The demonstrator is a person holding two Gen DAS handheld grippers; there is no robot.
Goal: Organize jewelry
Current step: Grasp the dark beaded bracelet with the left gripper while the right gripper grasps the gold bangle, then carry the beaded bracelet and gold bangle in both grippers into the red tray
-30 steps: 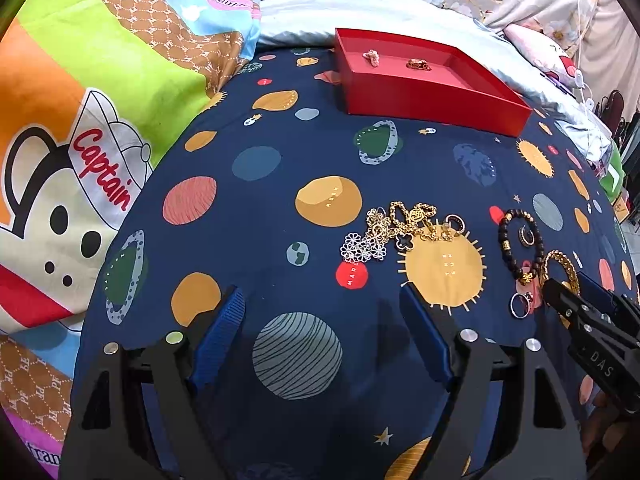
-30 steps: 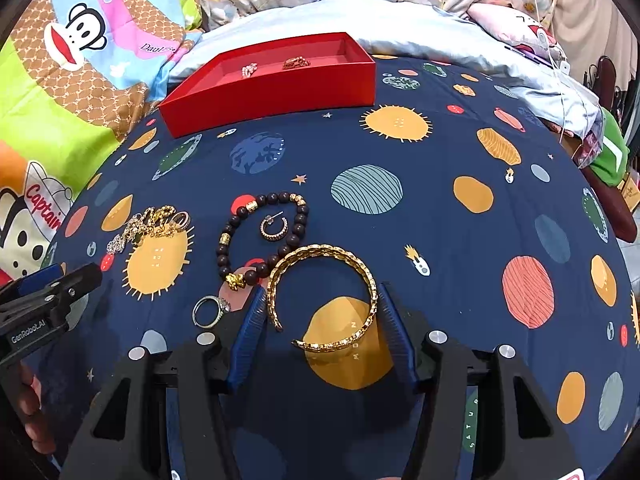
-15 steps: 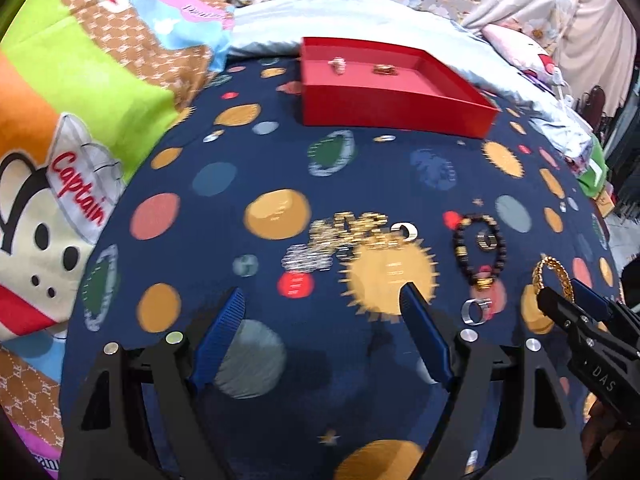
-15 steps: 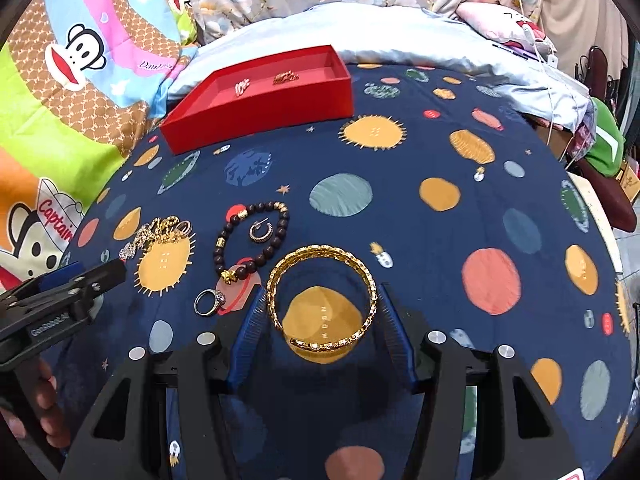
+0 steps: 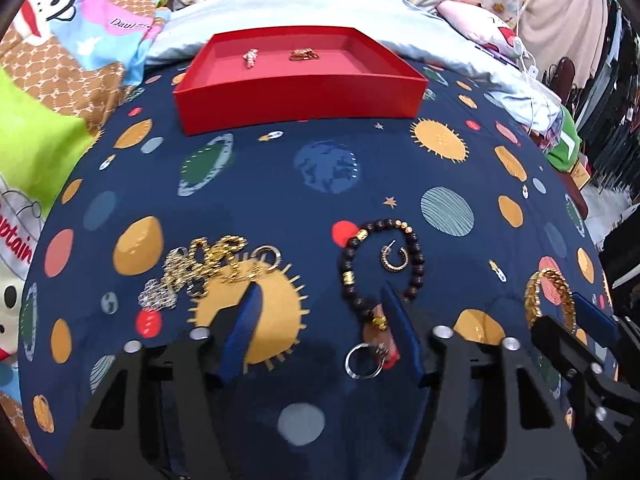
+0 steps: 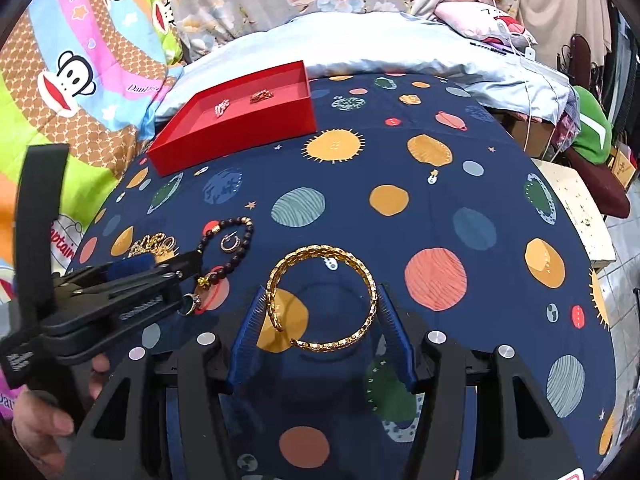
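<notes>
Straddling the gold bangle (image 6: pixel 322 299) at 6 o'clock, the right gripper (image 6: pixel 322 340) is spread wide, nothing held. Left gripper (image 5: pixel 320 332) is gaping too, empty, by the silver ring (image 5: pixel 362 361); red tray (image 5: pixel 300 98) sits at 12.

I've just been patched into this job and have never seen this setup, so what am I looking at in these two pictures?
A person holds two hand grippers, each with a fisheye camera looking along its blue-padded fingers. In the left wrist view, the left gripper is open over a silver ring and a dark beaded bracelet with a small gold hoop earring lying inside its loop. In the right wrist view, the right gripper is open around a gold chain-link bangle, not gripping it. All lie on a navy planet-print bedspread, beside a tangle of gold and silver chains. Behind sits a red tray holding two small pieces.
</notes>
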